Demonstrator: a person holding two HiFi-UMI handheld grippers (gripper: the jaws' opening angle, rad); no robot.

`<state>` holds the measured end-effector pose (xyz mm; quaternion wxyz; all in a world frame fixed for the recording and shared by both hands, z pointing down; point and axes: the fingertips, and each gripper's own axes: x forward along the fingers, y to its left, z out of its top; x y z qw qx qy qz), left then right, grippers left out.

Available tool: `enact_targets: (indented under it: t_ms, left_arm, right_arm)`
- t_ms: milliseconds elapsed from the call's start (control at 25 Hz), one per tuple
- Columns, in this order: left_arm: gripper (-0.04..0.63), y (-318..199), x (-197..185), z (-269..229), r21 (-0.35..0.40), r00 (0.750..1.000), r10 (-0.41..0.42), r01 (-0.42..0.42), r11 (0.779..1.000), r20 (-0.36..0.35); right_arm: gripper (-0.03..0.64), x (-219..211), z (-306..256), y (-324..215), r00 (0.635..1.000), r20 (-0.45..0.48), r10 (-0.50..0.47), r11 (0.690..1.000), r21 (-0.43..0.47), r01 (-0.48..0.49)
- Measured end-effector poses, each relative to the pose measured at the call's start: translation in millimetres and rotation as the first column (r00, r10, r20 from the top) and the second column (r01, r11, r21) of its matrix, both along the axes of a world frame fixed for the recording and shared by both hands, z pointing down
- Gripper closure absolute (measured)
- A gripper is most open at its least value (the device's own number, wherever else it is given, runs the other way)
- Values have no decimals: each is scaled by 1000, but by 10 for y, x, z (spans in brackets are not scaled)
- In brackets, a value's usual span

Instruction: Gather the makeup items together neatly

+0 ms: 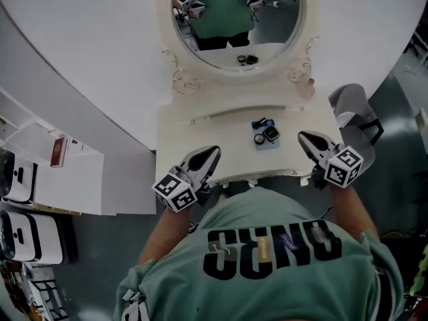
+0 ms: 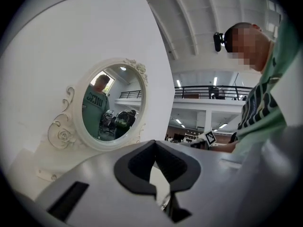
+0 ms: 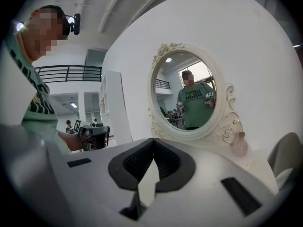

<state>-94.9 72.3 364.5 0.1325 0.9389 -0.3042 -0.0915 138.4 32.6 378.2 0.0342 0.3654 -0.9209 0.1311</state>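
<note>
A small cluster of makeup items lies on a blue pad at the middle right of the white dressing table: a dark square compact, a round pot and another small piece, close together. My left gripper hangs over the table's front left edge, shut and empty, well left of the cluster. My right gripper is shut and empty just right of the cluster, near the table's right end. In the left gripper view the left gripper points up at the mirror; in the right gripper view the right gripper does the same. No makeup shows in either.
An oval ornate mirror stands at the back of the table and reflects the person and both grippers. A small pink bottle sits at the mirror's right foot. A grey chair stands to the right; white shelves stand at the left.
</note>
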Motion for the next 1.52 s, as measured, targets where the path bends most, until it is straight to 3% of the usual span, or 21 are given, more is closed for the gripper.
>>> enact_targets:
  t_ms: [200, 440, 720, 880, 960, 1160, 1320, 1520]
  left_arm:
    - [586, -866, -430, -50, -11, 997, 80, -80, 997, 23]
    - [586, -1428, -489, 153, -57, 992, 128, -128, 990, 0]
    - [586, -1717, -72, 473, -116, 996, 76, -71, 991, 41]
    - [586, -1825, 405, 756, -178, 992, 63, -43, 983, 106]
    - [586, -1943, 674, 964, -201, 982, 75, -39, 979, 174]
    - [584, -2220, 1343, 1631, -256, 912, 184, -92, 962, 366]
    - [580, -2390, 1678, 2282, -322, 803, 280, -117, 939, 526]
    - [472, -2433, 1805, 3072, -469, 650, 410, -93, 878, 639]
  right_arm:
    - [622, -365, -70, -702, 995, 0, 95, 995, -15, -95]
    - [621, -426, 65, -1166, 989, -34, 144, 988, -55, -146]
    - [621, -98, 321, -1581, 998, -36, 61, 992, -104, -64]
    - [621, 96, 428, -1798, 999, -29, -28, 991, -129, 24]
    - [621, 192, 480, -1890, 998, -33, -57, 989, -139, 52]
    - [621, 395, 636, -2008, 996, -37, -75, 986, -149, 69]
    - [621, 498, 779, -2036, 997, -48, -63, 983, -173, 54]
    - [621, 589, 944, -1999, 998, -55, -36, 979, -203, 24]
